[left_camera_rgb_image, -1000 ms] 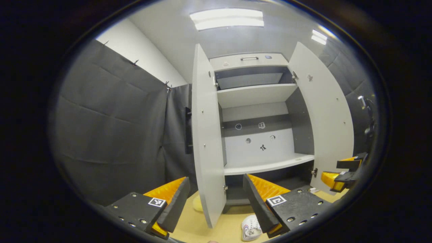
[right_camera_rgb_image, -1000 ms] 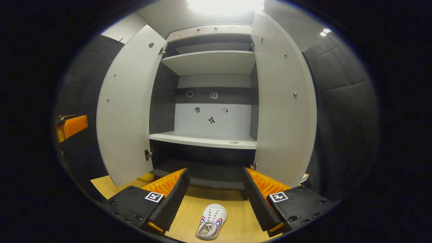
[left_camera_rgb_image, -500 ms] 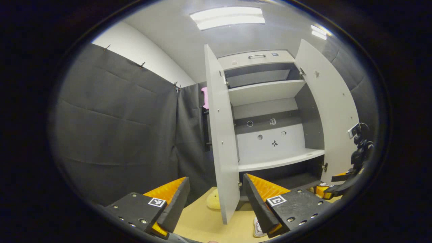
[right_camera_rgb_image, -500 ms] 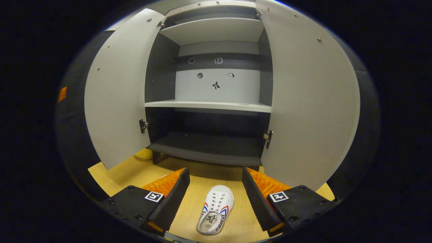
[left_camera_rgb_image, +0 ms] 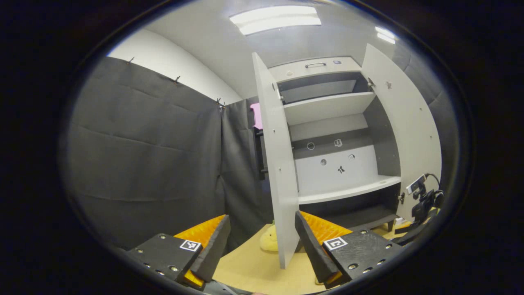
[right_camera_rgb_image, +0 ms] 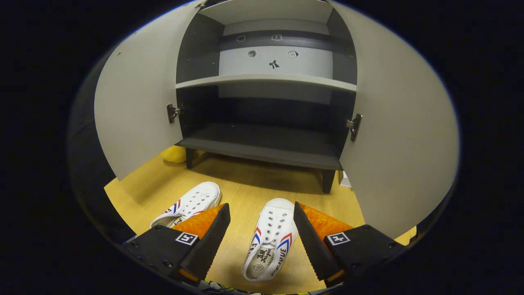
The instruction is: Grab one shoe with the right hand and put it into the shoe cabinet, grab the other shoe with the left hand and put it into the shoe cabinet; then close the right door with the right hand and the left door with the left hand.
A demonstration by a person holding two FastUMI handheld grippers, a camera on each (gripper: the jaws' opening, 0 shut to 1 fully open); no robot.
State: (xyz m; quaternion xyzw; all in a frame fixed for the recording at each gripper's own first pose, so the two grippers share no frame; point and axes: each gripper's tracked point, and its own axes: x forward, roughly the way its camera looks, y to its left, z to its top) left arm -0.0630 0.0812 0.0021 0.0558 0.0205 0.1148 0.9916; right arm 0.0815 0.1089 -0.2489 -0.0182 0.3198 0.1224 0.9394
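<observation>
Two white shoes with red and blue stripes lie on the wooden floor in the right gripper view. One shoe sits between the fingers of my open right gripper, toe toward the cabinet, untouched. The other shoe lies to its left, partly behind the left finger. The shoe cabinet stands ahead with its left door and right door wide open. My left gripper is open and held higher, facing the cabinet from the left, with the left door's edge just ahead. The right gripper's body shows at the far right there.
A yellow soft object lies on the floor behind the left door, also seen as a yellow soft object beside the cabinet leg. The cabinet's bottom shelf and middle shelf hold nothing. Black cloth walls close off the left side.
My right gripper has dropped toward the floor and tilted down, bringing one shoe between its fingers and a second shoe into view. The left gripper has swung leftward.
</observation>
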